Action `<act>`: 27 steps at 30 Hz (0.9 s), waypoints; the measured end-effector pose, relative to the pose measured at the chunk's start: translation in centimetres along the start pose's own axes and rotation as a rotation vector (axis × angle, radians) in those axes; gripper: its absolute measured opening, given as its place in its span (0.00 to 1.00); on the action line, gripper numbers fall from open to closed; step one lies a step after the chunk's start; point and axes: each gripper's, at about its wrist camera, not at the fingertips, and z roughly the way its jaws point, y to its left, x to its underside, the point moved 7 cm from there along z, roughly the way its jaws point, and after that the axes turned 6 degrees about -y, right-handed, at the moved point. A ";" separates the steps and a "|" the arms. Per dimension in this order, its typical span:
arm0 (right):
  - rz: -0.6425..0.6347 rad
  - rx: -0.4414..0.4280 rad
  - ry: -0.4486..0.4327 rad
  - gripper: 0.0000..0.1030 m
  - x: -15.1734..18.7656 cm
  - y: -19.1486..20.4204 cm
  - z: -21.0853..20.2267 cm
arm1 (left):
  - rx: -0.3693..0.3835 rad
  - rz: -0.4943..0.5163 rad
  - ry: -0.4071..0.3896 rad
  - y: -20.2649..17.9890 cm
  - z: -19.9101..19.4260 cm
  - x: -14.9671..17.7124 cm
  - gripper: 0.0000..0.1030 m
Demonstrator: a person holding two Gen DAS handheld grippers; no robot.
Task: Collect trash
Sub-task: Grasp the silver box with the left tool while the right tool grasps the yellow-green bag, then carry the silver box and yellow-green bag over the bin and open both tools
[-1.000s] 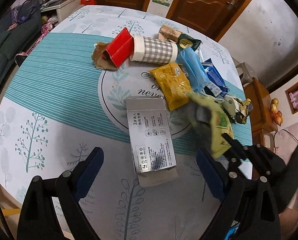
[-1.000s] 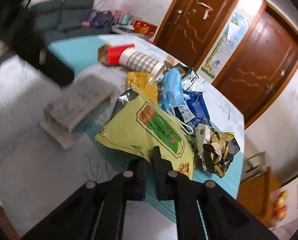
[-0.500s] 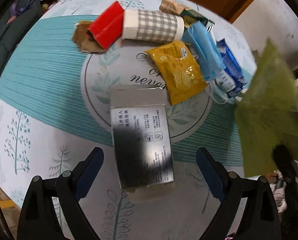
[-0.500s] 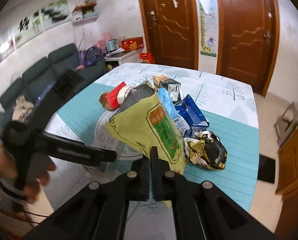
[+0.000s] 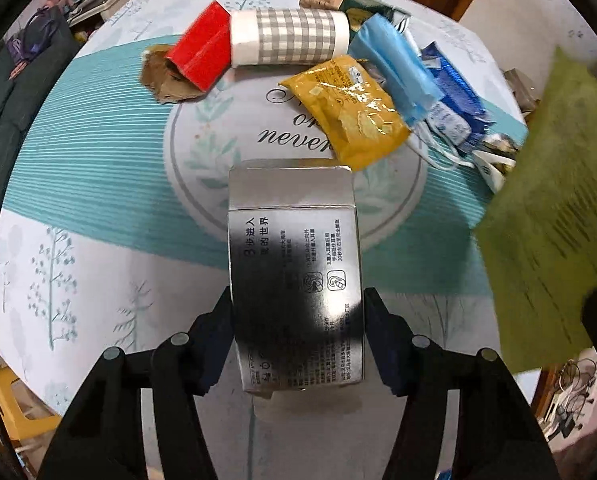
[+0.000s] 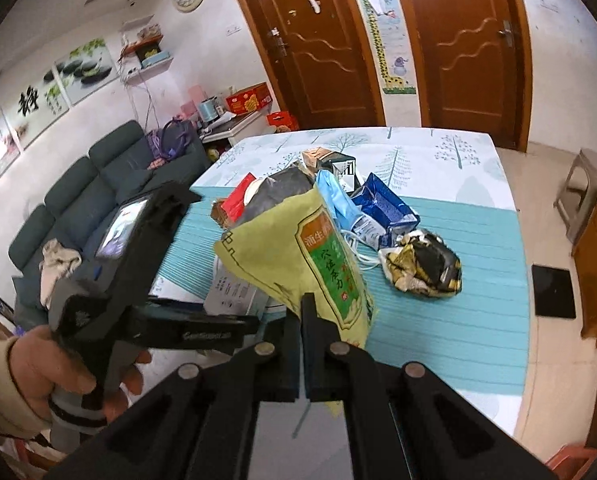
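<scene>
Left wrist view: the left gripper (image 5: 297,332) is pointing down at the table (image 5: 98,280), and its jaws are closing on the silver box (image 5: 296,280), which is lying flat between them; the pads are sitting against both long sides of the box.
Trash at 12 o'clock from the box: a red carton (image 5: 200,54), a checked cup (image 5: 290,38), a yellow snack bag (image 5: 350,108), a blue face mask (image 5: 394,68) and a blue wrapper (image 5: 454,100) are lying close together.
At 3 o'clock: the green bag (image 5: 550,220) is hanging blurred in the air beside the table.
Only in this view: the printed top of the silver box and how the pads are meeting it.

Right wrist view: the right gripper (image 6: 300,344) is clenched on the lower corner of the green bag (image 6: 310,256), lifting it above the table (image 6: 458,320).
At 9 o'clock: a hand (image 6: 50,372) is holding the left gripper (image 6: 170,320) over the silver box (image 6: 234,292).
Only in this view: the crumpled gold-black wrapper (image 6: 422,268) is lying at 2 o'clock from the fingertips, apart from the pile; the print on the green bag is also showing.
</scene>
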 end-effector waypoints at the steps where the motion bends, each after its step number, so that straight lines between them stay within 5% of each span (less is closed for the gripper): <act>1: 0.010 -0.001 -0.003 0.00 0.1 0.1 -0.2 | 0.017 0.003 -0.013 0.2 -0.9 0.3 0.57; 16: 0.159 0.073 -0.104 0.00 4.4 8.7 -6.9 | 0.201 0.193 -0.095 5.6 -12.4 8.4 0.57; 22: 0.177 0.140 -0.142 0.00 9.6 14.9 -11.2 | 0.253 0.327 -0.058 8.8 -15.0 14.0 0.57; 27: 0.210 0.181 -0.078 0.00 15.6 18.4 -12.6 | 0.275 0.411 0.027 11.0 -15.2 18.7 0.57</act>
